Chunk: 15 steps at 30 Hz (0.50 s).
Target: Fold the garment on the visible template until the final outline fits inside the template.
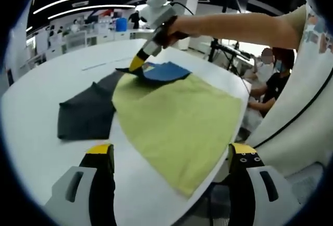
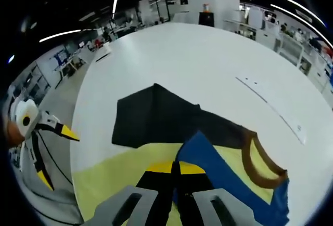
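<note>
The right gripper (image 2: pixel 174 170) pinches the blue garment (image 2: pixel 218 171) between pressed jaws over the yellow template (image 1: pixel 179 119), while the left gripper (image 1: pixel 169 158) hangs spread-jawed before it.

The yellow-green template (image 2: pixel 125 171) is cut off at six o'clock in the right gripper view; part of the garment (image 1: pixel 88 113) lies hidden beneath it. Background shelving at eleven o'clock is too blurred to tell.

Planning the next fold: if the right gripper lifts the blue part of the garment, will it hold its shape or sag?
Probably sag. The garment lies flat and creased on the yellow-green template, so it looks thin and floppy. The right gripper pinches one edge, so the rest would likely trail. It seems light, and may slide on the smooth table.
</note>
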Tool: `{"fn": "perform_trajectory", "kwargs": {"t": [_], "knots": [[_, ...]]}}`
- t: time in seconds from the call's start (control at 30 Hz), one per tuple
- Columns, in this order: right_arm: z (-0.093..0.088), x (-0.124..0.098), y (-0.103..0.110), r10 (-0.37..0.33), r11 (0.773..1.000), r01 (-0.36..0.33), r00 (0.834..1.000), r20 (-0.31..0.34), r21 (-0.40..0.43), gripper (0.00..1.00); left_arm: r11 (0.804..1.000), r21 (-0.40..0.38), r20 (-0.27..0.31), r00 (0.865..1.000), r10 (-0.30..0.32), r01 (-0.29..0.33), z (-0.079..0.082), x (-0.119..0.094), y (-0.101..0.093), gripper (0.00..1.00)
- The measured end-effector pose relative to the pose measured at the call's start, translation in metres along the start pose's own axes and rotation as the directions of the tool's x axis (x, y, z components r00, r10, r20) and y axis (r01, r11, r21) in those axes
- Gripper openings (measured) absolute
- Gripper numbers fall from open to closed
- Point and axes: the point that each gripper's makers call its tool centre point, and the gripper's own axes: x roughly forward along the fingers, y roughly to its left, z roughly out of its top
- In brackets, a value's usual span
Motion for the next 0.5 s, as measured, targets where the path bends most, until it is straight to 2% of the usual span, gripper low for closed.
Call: {"fn": "perform_trajectory", "kwargs": {"t": [0.2, 0.5], "knots": [[0.0, 0.008, 0.01, 0.015, 1.0, -0.016, 1.0, -0.013, -0.018, 0.0, 1.0, -0.001, 0.003, 1.0, 0.006, -0.006, 0.0, -0.001, 0.002, 0.88], [0.002, 0.012, 0.013, 0.018, 0.999, -0.019, 1.0, -0.021, -0.037, 0.0, 1.0, -0.003, 0.006, 1.0, 0.015, -0.015, 0.001, -0.002, 0.004, 0.88]]}}
